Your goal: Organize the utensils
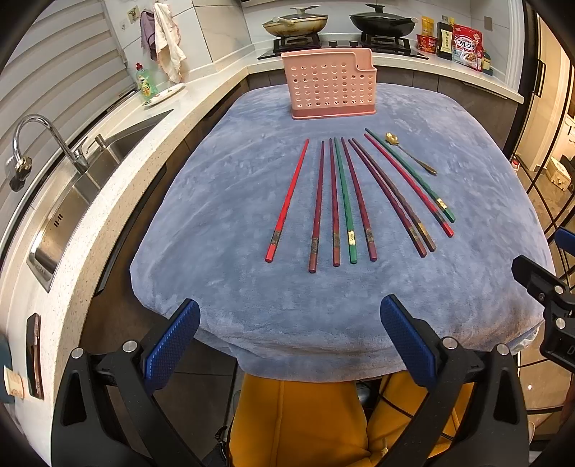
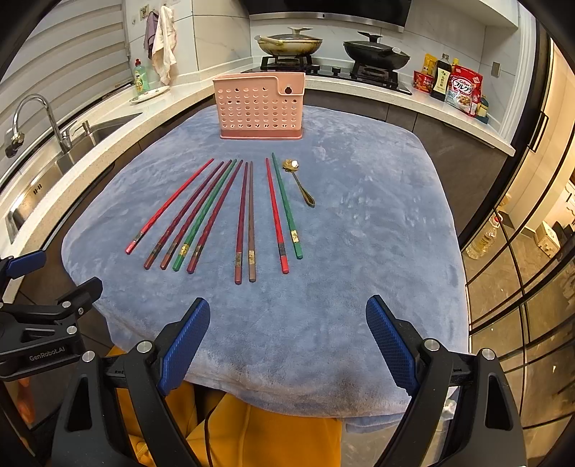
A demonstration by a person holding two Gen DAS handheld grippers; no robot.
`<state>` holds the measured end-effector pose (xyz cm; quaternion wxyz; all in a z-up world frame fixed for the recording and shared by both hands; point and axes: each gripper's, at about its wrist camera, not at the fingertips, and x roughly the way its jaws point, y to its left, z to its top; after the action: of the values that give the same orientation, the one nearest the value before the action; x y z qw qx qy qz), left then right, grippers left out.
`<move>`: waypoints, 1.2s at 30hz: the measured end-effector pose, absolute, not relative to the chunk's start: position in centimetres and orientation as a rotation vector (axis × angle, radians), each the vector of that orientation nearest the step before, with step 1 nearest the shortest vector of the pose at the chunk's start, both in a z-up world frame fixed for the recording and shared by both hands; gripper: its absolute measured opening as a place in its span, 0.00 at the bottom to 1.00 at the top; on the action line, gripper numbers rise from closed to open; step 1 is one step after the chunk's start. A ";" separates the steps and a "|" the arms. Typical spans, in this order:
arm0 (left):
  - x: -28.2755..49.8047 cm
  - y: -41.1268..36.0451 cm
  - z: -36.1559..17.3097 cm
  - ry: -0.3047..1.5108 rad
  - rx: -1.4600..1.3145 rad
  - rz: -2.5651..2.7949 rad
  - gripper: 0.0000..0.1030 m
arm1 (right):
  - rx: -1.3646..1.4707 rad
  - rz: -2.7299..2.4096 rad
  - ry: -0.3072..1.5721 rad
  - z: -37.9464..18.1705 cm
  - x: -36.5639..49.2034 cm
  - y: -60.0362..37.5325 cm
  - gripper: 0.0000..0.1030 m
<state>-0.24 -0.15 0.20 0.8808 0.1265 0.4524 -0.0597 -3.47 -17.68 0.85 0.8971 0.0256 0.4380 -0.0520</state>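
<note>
Several red, maroon, brown and green chopsticks (image 1: 346, 201) (image 2: 215, 215) lie side by side on the blue cloth-covered table (image 1: 251, 305) (image 2: 359, 287). A gold spoon (image 1: 409, 152) (image 2: 300, 181) lies at their right. A pink perforated utensil holder (image 1: 329, 84) (image 2: 259, 107) stands upright at the table's far side. My left gripper (image 1: 289, 341) is open and empty above the table's near edge. My right gripper (image 2: 287, 341) is open and empty at the near edge too, and its body shows at the right of the left wrist view (image 1: 546, 287).
A sink (image 1: 72, 201) with faucet (image 1: 46, 143) runs along the counter on the left. A stove with two lidded pans (image 1: 296, 23) (image 2: 375, 55) stands behind the holder. Food packets (image 2: 463, 88) sit at back right. A glass partition (image 2: 521, 269) is on the right.
</note>
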 end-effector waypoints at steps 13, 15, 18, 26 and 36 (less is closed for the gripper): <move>-0.2 -0.2 0.2 0.943 0.265 -0.124 0.93 | 0.061 -0.107 0.911 0.8 -3.4 -18.0 0.82; -0.3 -0.3 0.3 0.943 0.265 -0.123 0.93 | 0.060 -0.107 0.911 0.7 -3.4 -18.0 0.82; -0.3 -0.3 0.3 0.943 0.265 -0.124 0.93 | 0.061 -0.106 0.910 0.7 -3.5 -18.0 0.82; -0.3 -0.4 0.1 0.948 0.263 -0.128 0.93 | 0.069 -0.109 0.920 0.3 -3.3 -18.6 0.82; 0.7 0.0 -0.5 0.966 0.235 -0.138 0.93 | 0.091 -0.106 0.917 -0.1 -2.7 -19.1 0.82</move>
<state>0.71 -0.02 -0.48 0.8767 0.1125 0.4629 -0.0662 -2.65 -19.06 -0.08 0.8944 0.0437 0.4422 -0.0509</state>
